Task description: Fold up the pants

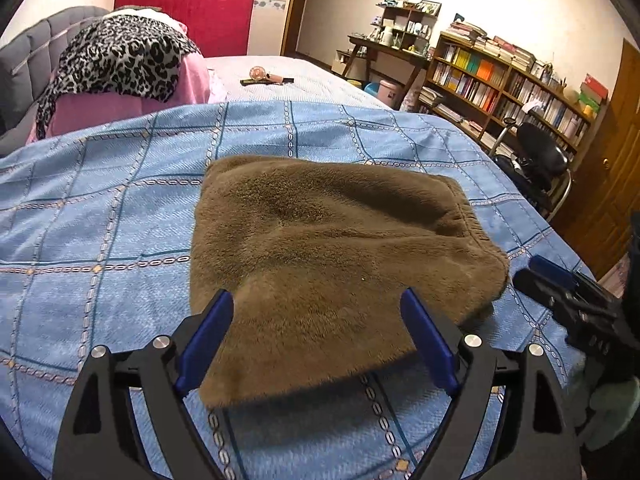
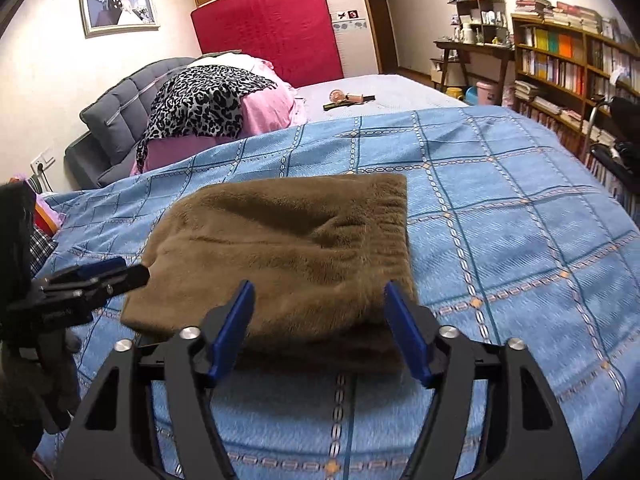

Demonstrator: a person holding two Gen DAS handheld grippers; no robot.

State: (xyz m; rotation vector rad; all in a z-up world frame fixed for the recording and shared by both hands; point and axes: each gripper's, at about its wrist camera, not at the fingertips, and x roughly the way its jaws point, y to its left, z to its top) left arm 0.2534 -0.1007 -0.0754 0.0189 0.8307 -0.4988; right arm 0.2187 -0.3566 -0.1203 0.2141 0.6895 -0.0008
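Wedding photo (image 2: 117, 8) only rightward.

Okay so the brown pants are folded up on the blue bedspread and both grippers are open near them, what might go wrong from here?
1. The pants are thick and fluffy; the near edge bulges up off the bedspread, so the fold may spring open.
2. The left gripper and right gripper are both open close to that edge; a finger could snag only the top layer and drag it.
3. The soft bedspread may wrinkle and shift the stack.
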